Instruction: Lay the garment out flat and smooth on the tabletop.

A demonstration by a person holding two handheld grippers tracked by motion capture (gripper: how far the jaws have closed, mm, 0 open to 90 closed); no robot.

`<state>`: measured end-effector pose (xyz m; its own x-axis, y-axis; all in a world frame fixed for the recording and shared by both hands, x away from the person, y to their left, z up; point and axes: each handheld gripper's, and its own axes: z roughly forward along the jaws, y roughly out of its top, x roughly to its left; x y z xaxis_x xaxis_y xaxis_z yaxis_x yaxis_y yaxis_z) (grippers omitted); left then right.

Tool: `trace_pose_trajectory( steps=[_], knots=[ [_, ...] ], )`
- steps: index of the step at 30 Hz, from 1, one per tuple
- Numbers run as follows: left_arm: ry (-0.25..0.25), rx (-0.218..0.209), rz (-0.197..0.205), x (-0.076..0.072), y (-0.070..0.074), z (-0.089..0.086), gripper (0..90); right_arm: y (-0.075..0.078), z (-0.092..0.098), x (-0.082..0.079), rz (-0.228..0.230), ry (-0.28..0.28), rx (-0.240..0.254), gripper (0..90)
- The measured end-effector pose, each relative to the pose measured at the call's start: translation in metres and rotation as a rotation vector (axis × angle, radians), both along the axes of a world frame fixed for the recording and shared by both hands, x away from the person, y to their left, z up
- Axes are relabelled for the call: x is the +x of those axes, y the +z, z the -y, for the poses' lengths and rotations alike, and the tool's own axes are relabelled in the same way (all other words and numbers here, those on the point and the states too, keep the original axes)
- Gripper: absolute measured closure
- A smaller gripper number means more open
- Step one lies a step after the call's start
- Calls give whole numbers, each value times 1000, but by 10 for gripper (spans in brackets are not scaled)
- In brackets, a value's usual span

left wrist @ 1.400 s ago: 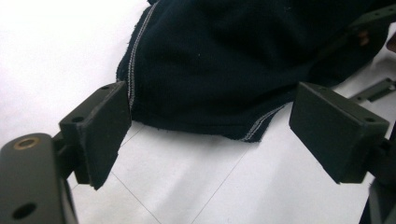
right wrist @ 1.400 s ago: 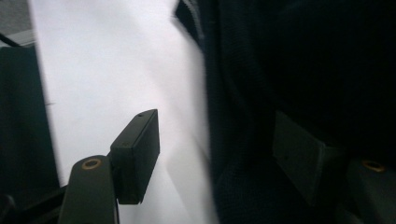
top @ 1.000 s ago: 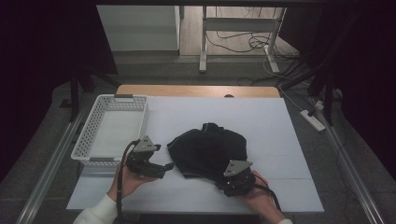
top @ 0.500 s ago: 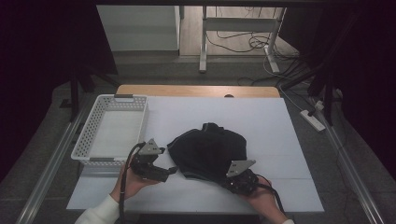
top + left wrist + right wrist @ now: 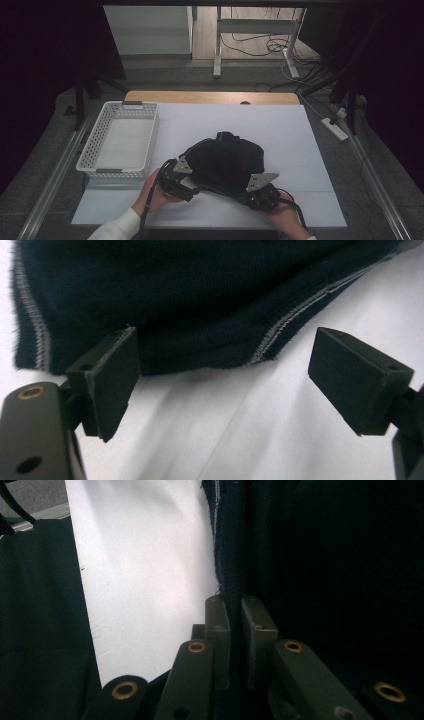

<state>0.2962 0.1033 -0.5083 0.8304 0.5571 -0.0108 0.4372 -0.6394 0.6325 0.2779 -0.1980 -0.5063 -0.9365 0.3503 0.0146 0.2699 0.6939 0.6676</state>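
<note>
1. Now the dark garment [image 5: 227, 160] lies bunched on the white surface [image 5: 280, 125], just right of the white basket [image 5: 120, 140].
2. Since a second ago the left gripper [image 5: 187, 192] has come down and in toward the garment's near-left hem; its jaws stand wide apart, with the hem at their tips.
3. Meanwhile the right gripper [image 5: 234, 605] has just closed; its jaws are clamped on the garment's near-right edge.

Dark knit cloth garment [image 5: 227, 160], matt, ribbed hem; white perforated plastic basket [image 5: 95, 145]; smooth matt white tabletop [image 5: 280, 130]; wooden edge strip [image 5: 210, 96].
</note>
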Motion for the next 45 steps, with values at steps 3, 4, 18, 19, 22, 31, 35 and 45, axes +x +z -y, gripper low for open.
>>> trace_pose_trajectory(
  steps=[3, 4, 18, 19, 22, 31, 35, 45],
  knots=[
    [-22, 24, -1, 2, -5, 5, 143, 1, 2, 1, -5, -3, 10, 830],
    [-34, 39, -1, 2, -7, 6, 140, 1, 3, 1, -5, -5, 15, 831],
    [-9, 83, 7, 6, -20, 18, 265, 8, 8, 2, -11, -19, 67, 831],
    [-7, 72, 4, 6, -20, 18, 290, 7, 9, 2, -11, -20, 67, 831],
    [3, 66, 9, 7, -19, 15, 439, 8, 9, 3, -10, -22, 67, 831],
    [-11, 52, -1, 7, -14, 7, 723, 8, 9, 3, -2, -20, 70, 831],
    [-20, 28, -3, 4, -8, 4, 734, 10, 10, 2, 7, -23, 77, 831],
    [-17, -67, 8, -3, 11, -8, 740, 24, 14, -3, 57, -33, 139, 831]
  ],
)
